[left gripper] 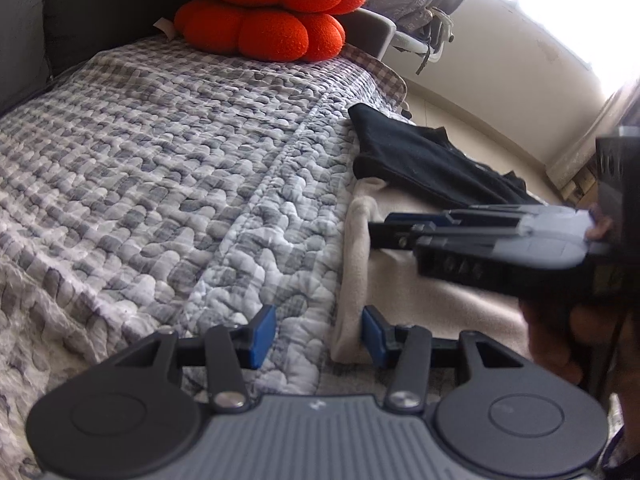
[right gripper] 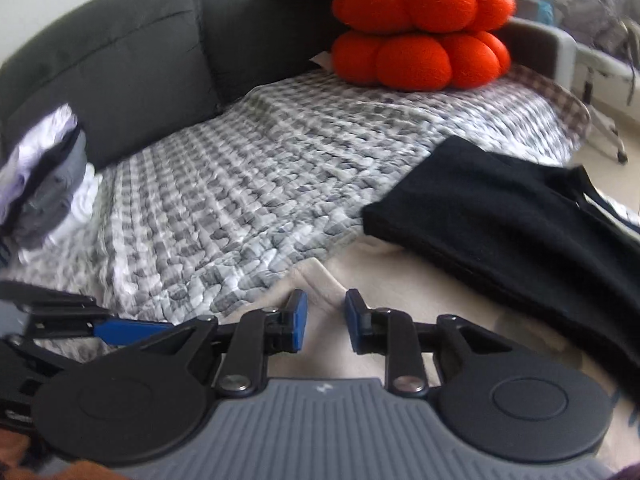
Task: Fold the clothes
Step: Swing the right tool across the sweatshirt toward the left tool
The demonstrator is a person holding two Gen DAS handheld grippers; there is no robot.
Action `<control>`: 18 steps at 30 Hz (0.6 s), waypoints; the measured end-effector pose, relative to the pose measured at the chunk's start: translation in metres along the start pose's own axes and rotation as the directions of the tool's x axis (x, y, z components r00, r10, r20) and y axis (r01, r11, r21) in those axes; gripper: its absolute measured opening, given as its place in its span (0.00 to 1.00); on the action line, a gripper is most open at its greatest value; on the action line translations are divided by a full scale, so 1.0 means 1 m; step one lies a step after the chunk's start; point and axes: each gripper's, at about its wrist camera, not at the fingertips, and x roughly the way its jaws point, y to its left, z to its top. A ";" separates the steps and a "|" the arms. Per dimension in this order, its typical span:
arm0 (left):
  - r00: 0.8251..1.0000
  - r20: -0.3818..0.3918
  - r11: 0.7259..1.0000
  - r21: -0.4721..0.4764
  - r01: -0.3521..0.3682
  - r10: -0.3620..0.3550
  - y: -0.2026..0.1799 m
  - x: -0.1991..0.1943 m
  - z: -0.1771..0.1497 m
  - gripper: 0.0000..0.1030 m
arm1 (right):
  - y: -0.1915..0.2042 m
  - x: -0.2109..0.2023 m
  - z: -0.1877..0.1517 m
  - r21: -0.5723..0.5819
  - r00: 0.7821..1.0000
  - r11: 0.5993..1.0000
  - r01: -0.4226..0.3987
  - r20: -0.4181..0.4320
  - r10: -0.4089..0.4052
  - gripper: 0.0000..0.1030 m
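Right wrist view: right gripper (right gripper: 326, 320) spread and empty over the soft, limp cream garment (right gripper: 400, 296); its folded edge just ahead suits pinching. Left gripper (left gripper: 318, 334) gapes empty beside that hem.

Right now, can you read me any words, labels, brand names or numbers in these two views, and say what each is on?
No text can be read with confidence.
Small pale mark on the ribbed grey body of the left gripper: a logo, no letters.
Same pale mark on the right gripper: no letters.
White printing on the black device at the lower left edge: cut off and blurred, unreadable.
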 end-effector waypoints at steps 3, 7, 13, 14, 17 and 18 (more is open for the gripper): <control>1.000 0.007 0.999 -0.044 0.029 -0.029 0.006 -0.004 0.003 0.47 | 0.001 -0.006 0.000 -0.060 0.999 0.997 0.048 0.007 -0.048 0.23; 0.999 -0.005 0.996 -0.075 0.039 -0.039 0.009 -0.001 0.004 0.47 | -0.005 -0.018 -0.004 0.004 0.999 1.000 0.000 0.049 0.000 0.29; 0.995 -0.017 0.977 -0.188 0.097 -0.102 0.027 -0.002 0.006 0.47 | 0.011 -0.022 -0.009 -0.117 1.000 0.993 0.023 0.024 -0.020 0.31; 0.994 -0.020 0.976 -0.191 0.100 -0.106 0.027 -0.002 0.006 0.47 | 0.007 -0.025 -0.005 -0.104 0.999 0.994 0.029 0.046 -0.024 0.36; 0.995 -0.025 0.978 -0.184 0.094 -0.100 0.024 0.000 0.006 0.47 | -0.001 -0.024 0.004 -0.090 0.997 0.995 0.041 0.065 -0.035 0.53; 0.995 -0.026 0.980 -0.179 0.092 -0.098 0.024 0.000 0.006 0.48 | -0.004 -0.022 0.007 -0.090 0.997 0.995 0.043 0.062 -0.038 0.54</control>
